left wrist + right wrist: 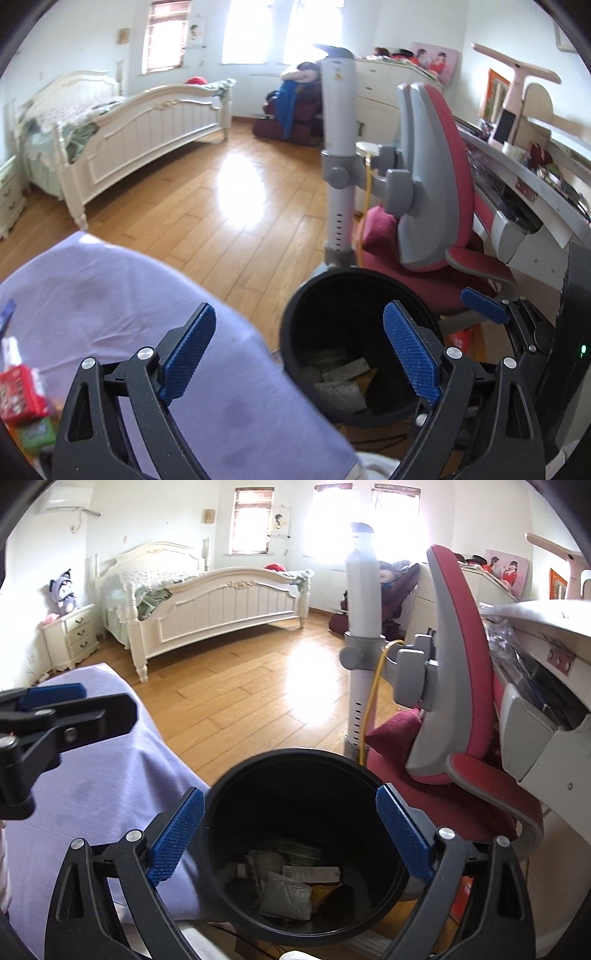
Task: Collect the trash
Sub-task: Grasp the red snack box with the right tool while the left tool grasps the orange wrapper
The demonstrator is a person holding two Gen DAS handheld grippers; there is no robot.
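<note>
Right wrist view: right claw (290, 836) spread wide, nothing between its pads, poised directly above the mouth of a black round bin (258, 775). Inside the bin, below and between the fingers: a grey crumpled pouch (284, 895), a white printed slip (312, 873), a greenish wrapper (299, 851), other scraps too dark to name. Left wrist view: left claw (299, 354) likewise spread and empty, straddling the edge of a lavender-covered surface (110, 295), with the bin ahead and to the claw's right. Remaining trash: a red snack packet (20, 393) and a green packet (37, 435) at the far left of the left claw, low and beside its left finger, resting on the surface edge; partly cut off by the frame, so full shape not readable. Handling, by judgement: packets light, thin, soft, likely crinkly film; little weight, some slip on glossy faces, no breakage risk beyond crushing contents. Best hold: across the flat body near the middle, or on a sealed end seam, pads closing on both faces; edge pinch likely to let film slide or fold. Also present: red desk chair (472, 709) beyond and right of the right claw, wooden floor (240, 686) ahead, white bed (221, 602) far ahead.
</note>
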